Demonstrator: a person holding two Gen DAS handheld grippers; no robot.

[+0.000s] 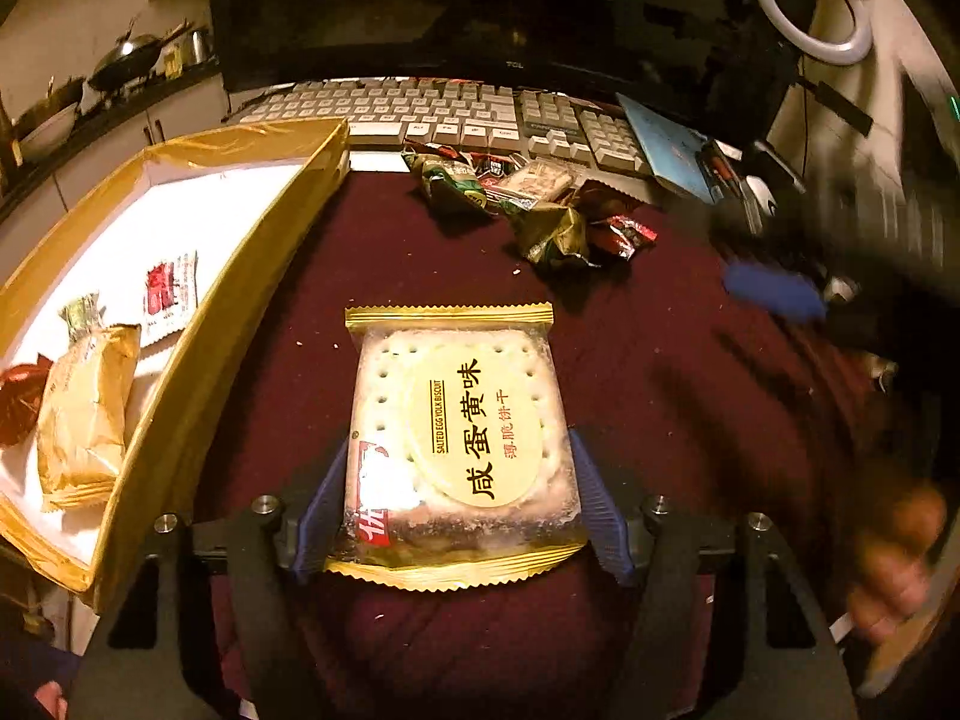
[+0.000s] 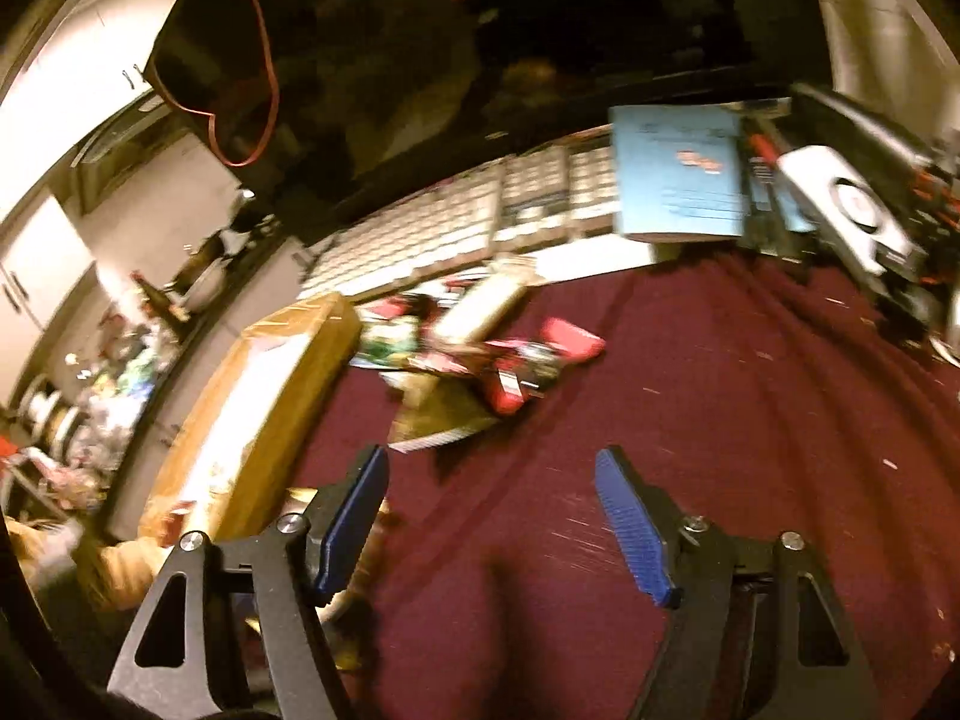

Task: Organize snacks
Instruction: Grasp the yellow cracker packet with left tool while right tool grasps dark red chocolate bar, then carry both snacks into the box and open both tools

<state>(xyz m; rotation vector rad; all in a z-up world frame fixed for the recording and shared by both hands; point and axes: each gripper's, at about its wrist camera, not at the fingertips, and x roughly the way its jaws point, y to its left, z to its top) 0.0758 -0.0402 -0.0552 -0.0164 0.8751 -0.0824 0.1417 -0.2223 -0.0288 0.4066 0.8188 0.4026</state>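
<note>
The left gripper is clamped on a biscuit packet over the dark red cloth, beside a gold box; the right gripper gapes empty, loose snacks ahead near a keyboard

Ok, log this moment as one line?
left gripper: shut on gold-edged salted egg yolk biscuit packet | right gripper: open, empty, above maroon cloth | gold cardboard box: holds several snacks
</note>
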